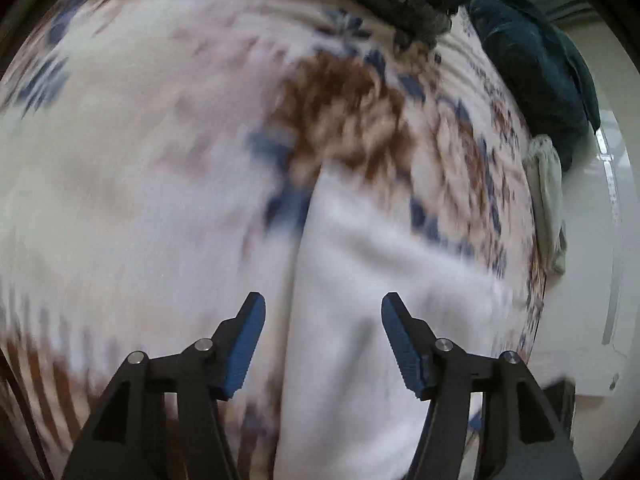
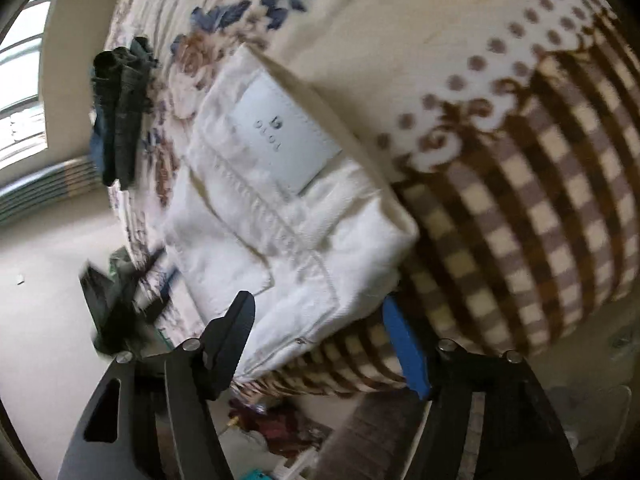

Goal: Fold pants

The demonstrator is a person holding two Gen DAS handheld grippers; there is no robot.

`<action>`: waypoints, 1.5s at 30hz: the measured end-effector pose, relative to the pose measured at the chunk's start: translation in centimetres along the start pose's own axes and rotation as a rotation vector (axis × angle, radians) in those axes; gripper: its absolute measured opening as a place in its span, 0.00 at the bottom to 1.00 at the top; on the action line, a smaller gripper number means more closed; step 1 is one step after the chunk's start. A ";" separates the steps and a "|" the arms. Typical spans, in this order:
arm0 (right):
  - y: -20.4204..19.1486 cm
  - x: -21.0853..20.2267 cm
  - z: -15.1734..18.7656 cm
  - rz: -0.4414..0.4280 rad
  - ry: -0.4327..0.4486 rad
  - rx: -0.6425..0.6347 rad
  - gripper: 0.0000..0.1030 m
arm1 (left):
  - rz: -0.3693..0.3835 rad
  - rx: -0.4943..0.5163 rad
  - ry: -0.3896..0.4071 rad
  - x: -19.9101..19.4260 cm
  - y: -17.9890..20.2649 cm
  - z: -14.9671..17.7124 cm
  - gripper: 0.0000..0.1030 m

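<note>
Folded white pants [image 2: 280, 216] lie on a floral bed blanket [image 2: 360, 20], with a pale label patch [image 2: 280, 136] facing up. My right gripper [image 2: 316, 304] hovers open over the near corner of the folded stack; that corner shows between the fingers, and the pads are not pressing on it. The left wrist view is blurred by motion. There the white pants [image 1: 380, 264] fill the lower right, and my left gripper [image 1: 323, 304] stands open just above the cloth by its left edge, holding nothing.
A pile of dark clothes [image 2: 120, 108] lies at the bed's far side, also seen as dark and teal garments [image 1: 532, 60]. The blanket's brown checked border [image 2: 540, 208] hangs over the bed's edge. A pale cloth [image 1: 548, 208] lies at the right edge. Clutter sits on the floor [image 2: 280, 428].
</note>
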State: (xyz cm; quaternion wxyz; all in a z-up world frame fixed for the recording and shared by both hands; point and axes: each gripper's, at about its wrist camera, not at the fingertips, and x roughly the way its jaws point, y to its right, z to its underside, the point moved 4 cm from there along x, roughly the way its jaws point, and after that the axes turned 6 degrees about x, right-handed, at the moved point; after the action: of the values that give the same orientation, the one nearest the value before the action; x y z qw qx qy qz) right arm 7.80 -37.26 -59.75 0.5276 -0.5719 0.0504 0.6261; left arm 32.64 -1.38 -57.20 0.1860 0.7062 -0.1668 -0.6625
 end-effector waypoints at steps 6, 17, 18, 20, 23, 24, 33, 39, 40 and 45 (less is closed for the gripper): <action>1.7 2.4 0.1 0.042 0.018 0.085 0.25 | 0.011 -0.009 -0.148 2.9 -0.9 10.1 0.59; -0.1 1.5 1.4 0.271 -0.064 -0.064 0.48 | 0.012 -0.017 -0.129 -0.9 -1.5 15.2 0.56; -1.2 1.4 2.1 0.271 -0.071 -0.079 0.49 | 0.026 -0.030 -0.071 -1.9 -1.4 14.0 0.56; -3.0 1.5 2.7 0.247 -0.080 -0.111 0.49 | 0.046 -0.047 -0.004 -2.5 -1.5 12.0 0.56; -4.9 2.1 3.2 0.249 -0.072 -0.126 0.49 | 0.097 -0.067 0.039 -1.5 -1.5 9.2 0.56; -5.2 2.4 3.3 0.246 -0.068 -0.125 0.49 | 0.102 -0.059 0.028 -0.8 -1.3 9.0 0.55; -7.4 0.8 2.3 0.350 0.014 -0.200 0.49 | 0.036 0.021 -0.061 -0.9 -1.1 12.5 0.43; -6.5 -2.1 -1.2 0.371 0.140 -0.189 0.64 | 0.072 -0.016 0.099 -2.7 -1.3 2.0 0.53; -6.0 -2.2 -2.0 0.360 0.153 -0.179 0.64 | 0.060 0.008 0.101 -1.7 -1.0 -0.5 0.53; -4.5 -0.2 -5.9 0.272 0.157 -0.150 0.64 | 0.046 0.136 -0.020 4.8 0.0 -8.1 0.47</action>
State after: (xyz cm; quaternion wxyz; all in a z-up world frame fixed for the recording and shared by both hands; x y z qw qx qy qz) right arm 14.92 -39.33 -59.17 0.3883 -0.6447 0.1216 0.6471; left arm 41.08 -3.36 -60.97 0.1508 0.7064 -0.2296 -0.6523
